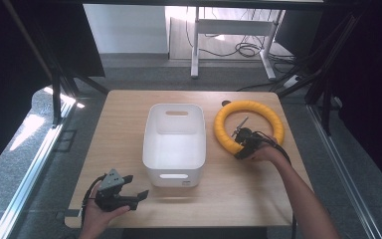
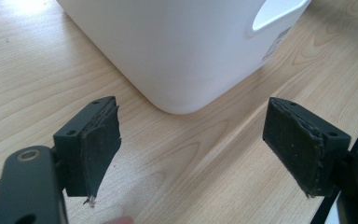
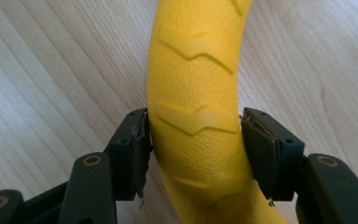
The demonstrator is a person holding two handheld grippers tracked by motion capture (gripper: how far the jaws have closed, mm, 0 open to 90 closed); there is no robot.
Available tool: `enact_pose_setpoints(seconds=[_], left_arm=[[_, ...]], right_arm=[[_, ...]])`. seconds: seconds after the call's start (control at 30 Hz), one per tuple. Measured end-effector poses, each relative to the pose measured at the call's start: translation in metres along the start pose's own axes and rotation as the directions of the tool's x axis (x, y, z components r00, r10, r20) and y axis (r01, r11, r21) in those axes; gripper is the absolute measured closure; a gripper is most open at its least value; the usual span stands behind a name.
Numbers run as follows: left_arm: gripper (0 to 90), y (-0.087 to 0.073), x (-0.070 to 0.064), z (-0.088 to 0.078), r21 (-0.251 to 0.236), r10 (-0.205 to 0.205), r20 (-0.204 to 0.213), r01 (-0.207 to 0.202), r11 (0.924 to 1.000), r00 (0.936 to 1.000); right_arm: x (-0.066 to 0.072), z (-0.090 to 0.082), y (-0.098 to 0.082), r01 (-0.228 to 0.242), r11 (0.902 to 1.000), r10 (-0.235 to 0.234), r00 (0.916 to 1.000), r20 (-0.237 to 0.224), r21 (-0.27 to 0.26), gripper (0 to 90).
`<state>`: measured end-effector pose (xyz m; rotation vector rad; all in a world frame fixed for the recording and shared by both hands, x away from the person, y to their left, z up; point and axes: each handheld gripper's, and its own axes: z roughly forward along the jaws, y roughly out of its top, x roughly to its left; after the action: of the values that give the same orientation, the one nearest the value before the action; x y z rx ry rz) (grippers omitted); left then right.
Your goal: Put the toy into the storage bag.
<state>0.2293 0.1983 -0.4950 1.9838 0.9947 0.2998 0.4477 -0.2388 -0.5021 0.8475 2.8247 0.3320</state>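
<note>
Tabletop: light wood grain, rectangular, on a grey floor; a white desk frame and loose cables lie beyond its far edge.
Bin: white plastic, open-topped, inside bare; stands upright near the tabletop's middle, slot handles cut in its near and far walls. In the left gripper view its rounded near corner sits ahead of the jaws, apart from them.
Ring: yellow, textured with raised chevron ridges; lies flat on the tabletop just right of the bin, not touching it. Its near-left arc is where the right tool meets it.
Right arm: forearm enters from the bottom right and reaches forward and leftward, hand wrapped round the tool's body at the ring's near side.
Right tool: jaws closed against the ring, one pad on each side of the yellow tube, both pads touching it; ring rests on the wood.
Left hand: low at the tabletop's near-left corner, palm under the tool, grey three-cornered plate on top.
Left tool: jaws spread wide, nothing between them; points right toward the bin's near-left corner, hovering just above the wood.
</note>
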Motion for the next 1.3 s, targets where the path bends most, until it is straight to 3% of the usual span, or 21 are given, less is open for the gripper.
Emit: enact_pose_setpoints(seconds=[0.43, 0.83, 0.93, 1.07, 1.2, 1.3], left_arm=[[19.0, 0.0, -0.001, 0.002, 0.003, 0.003, 0.004, -0.003, 1.0, 1.0], [19.0, -0.001, 0.001, 0.002, 0.006, -0.002, -0.002, 0.002, 1.0, 1.0], [19.0, -0.001, 0.001, 0.002, 0.007, -0.003, -0.003, 0.003, 1.0, 1.0], [19.0, -0.001, 0.002, 0.002, 0.006, -0.004, -0.004, 0.004, 1.0, 1.0], [19.0, -0.001, 0.001, 0.002, 0.005, -0.003, -0.002, 0.003, 1.0, 1.0], [19.0, -0.001, 0.001, 0.002, 0.005, -0.002, -0.003, 0.003, 1.0, 1.0]], right_arm=[[-0.006, 0.002, 0.001, -0.017, 0.9998, 0.017, 0.9988, -0.045, 0.004, 45.9], [-0.008, -0.001, -0.001, 0.024, 0.9993, -0.026, 0.998, -0.057, -0.03, 49.0], [-0.009, -0.013, 0.001, 0.002, 0.9941, -0.01, 0.9976, -0.068, -0.109, 50.0], [-0.012, -0.025, 0.003, -0.022, 0.9872, 0.008, 0.996, -0.089, -0.158, 50.7], [-0.016, -0.044, 0.007, -0.066, 0.9681, 0.034, 0.9907, -0.132, -0.242, 51.6], [-0.018, -0.054, 0.009, -0.086, 0.9582, 0.045, 0.9869, -0.155, -0.273, 51.9]])
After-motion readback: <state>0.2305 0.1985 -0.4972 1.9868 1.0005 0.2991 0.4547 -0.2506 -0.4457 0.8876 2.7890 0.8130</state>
